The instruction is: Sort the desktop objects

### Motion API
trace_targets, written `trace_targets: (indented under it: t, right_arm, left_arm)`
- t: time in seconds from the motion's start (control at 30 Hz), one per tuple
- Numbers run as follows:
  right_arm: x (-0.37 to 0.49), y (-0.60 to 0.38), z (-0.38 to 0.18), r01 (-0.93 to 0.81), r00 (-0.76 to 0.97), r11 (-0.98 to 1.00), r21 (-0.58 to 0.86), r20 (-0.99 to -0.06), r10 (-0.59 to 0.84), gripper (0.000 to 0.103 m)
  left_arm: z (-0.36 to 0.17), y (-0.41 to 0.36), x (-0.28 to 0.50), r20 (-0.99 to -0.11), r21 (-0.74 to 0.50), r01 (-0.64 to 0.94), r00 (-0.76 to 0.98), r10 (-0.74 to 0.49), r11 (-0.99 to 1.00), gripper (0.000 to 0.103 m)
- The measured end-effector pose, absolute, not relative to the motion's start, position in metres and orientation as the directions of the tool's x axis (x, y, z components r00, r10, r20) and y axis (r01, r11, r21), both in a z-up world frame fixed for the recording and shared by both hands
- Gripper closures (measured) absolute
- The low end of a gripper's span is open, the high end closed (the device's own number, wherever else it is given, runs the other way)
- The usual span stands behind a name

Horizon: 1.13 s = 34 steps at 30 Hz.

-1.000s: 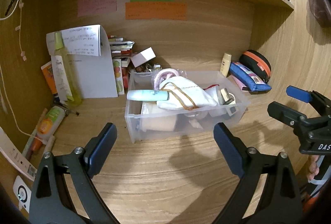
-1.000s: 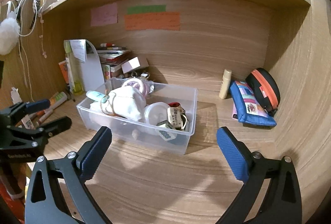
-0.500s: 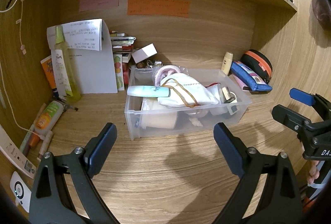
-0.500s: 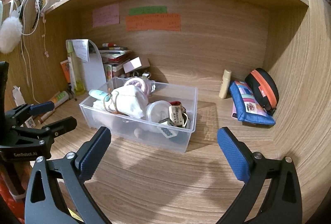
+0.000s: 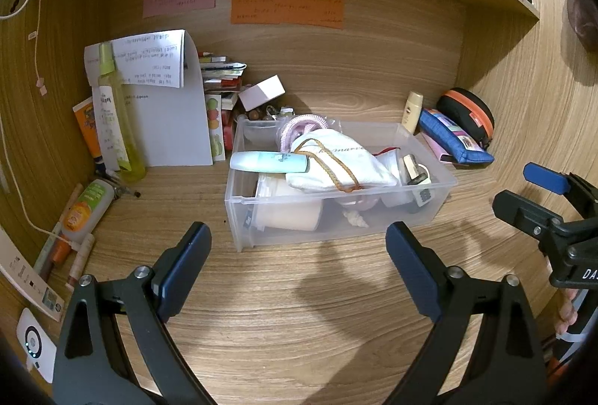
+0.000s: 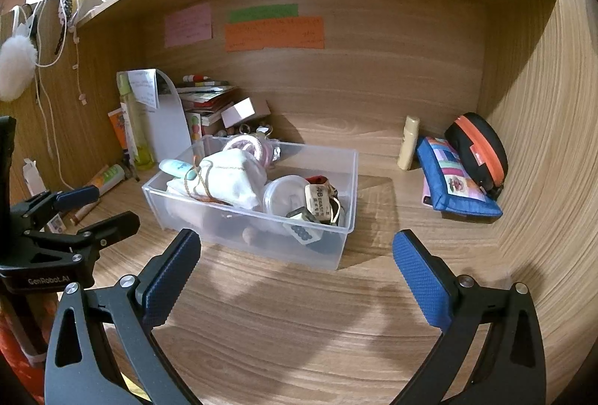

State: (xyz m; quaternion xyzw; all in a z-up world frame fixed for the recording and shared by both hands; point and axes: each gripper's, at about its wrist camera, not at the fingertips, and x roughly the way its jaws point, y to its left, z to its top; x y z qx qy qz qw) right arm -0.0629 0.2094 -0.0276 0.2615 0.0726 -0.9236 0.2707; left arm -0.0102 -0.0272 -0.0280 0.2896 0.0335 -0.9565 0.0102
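Wood-grain desk (image 5: pixel 299 311) fills the left wrist view, where the left gripper (image 5: pixel 299 248) hangs with its jaws wide apart and empty, short of a clear plastic bin (image 5: pixel 336 218). A white drawstring pouch (image 5: pixel 336 162) and a pale green tube (image 5: pixel 269 161) lie on top of the bin's contents.

From the right wrist view, the right gripper (image 6: pixel 295 255) is likewise spread and holds nothing, near the bin's front wall. A blue pencil case (image 6: pixel 452 184) leans by the right wall, well apart from the bin.
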Motion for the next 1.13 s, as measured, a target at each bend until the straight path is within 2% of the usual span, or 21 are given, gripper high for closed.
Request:
trace_targets:
  t: [1.13]
  right_arm:
    - [-0.0632, 0.2036, -0.0274, 0.549, -0.708, -0.836, 0.010, -0.526, -0.472, 0.000]
  left_arm:
    - [-0.0285, -0.0288, -0.0095, -0.540, -0.085, 0.032, -0.841, 0.019, -0.996, 0.008]
